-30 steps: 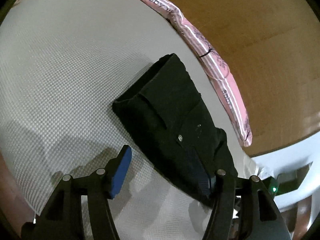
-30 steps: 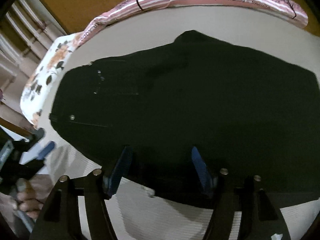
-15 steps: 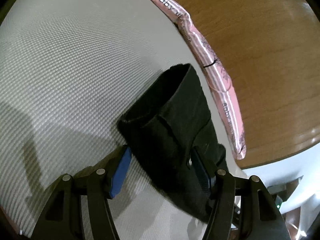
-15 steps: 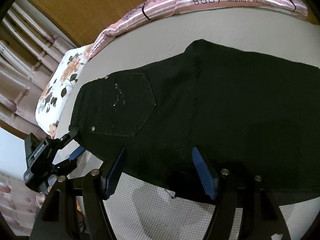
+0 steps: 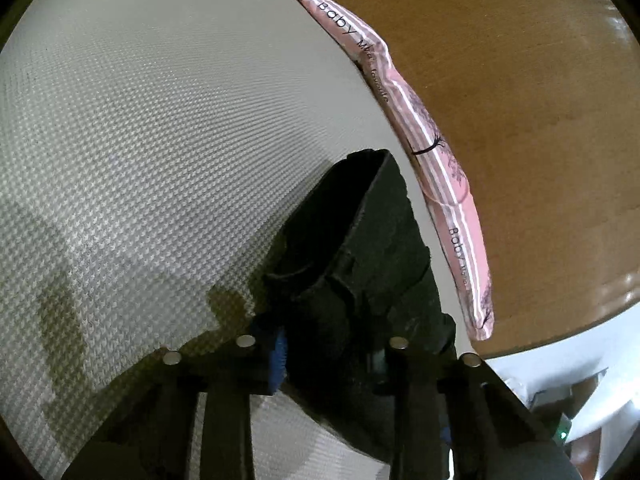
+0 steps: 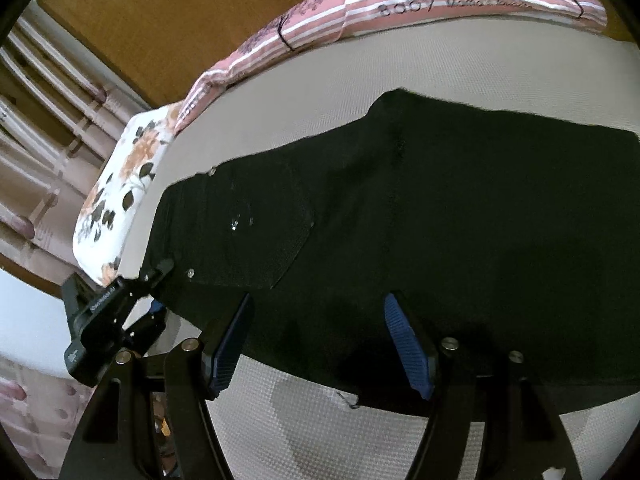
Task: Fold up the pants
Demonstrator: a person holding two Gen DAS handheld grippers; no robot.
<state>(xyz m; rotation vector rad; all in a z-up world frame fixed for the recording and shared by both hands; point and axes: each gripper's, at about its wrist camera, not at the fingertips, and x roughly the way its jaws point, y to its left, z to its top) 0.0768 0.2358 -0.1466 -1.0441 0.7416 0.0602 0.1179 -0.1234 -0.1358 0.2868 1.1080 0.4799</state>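
Black pants (image 6: 440,208) lie flat across the grey mattress (image 5: 160,140), back pocket up and waistband to the left. My left gripper (image 5: 330,356) has the waistband corner of the pants (image 5: 360,260) bunched between its blue pads, and its jaws are closing on the cloth. In the right wrist view the left gripper (image 6: 162,288) shows at that same corner. Over the pants' near edge, around mid-length, my right gripper (image 6: 320,340) stands open. Its blue pads straddle the dark cloth without pressing it.
A pink striped cushion (image 5: 420,148) (image 6: 400,4) runs along the far side of the mattress against a wooden headboard (image 5: 520,120). A floral pillow (image 6: 120,184) lies past the waistband end, with curtains (image 6: 40,120) behind it. Bare mattress spreads left of the pants.
My left gripper has moved forward onto the waistband corner and its jaws have narrowed around the cloth, which now bunches up. The right gripper has stayed open over the near edge.
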